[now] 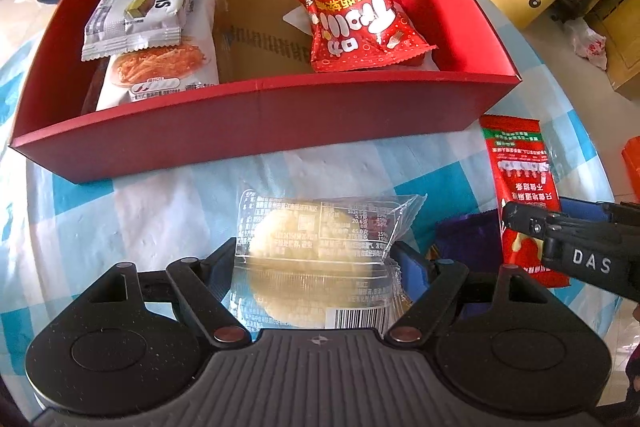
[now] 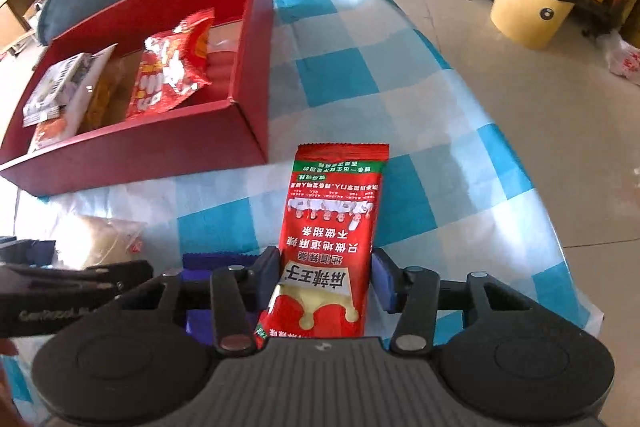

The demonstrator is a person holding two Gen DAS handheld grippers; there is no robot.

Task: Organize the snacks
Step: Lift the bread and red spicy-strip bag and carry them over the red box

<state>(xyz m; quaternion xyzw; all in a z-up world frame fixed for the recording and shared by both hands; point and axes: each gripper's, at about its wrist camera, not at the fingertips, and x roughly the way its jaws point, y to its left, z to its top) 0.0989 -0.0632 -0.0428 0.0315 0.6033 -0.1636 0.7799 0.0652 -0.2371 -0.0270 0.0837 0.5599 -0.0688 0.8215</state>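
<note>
The right gripper (image 2: 325, 281) is clamped on the red spicy-strip packet (image 2: 334, 227); lift it straight, then carry it toward eleven o'clock into the red box (image 2: 168, 151). The left gripper (image 1: 316, 259) seems to pinch the clear pastry packet (image 1: 316, 227), though contact is unclear.

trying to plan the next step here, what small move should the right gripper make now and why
Probably lift the long red snack packet straight up off the blue-and-white checked tablecloth. The right gripper has its fingers closed on the packet's lower half, so the grip looks set, and the open red cardboard box up and to the left has bare floor between the snacks already inside.
</note>
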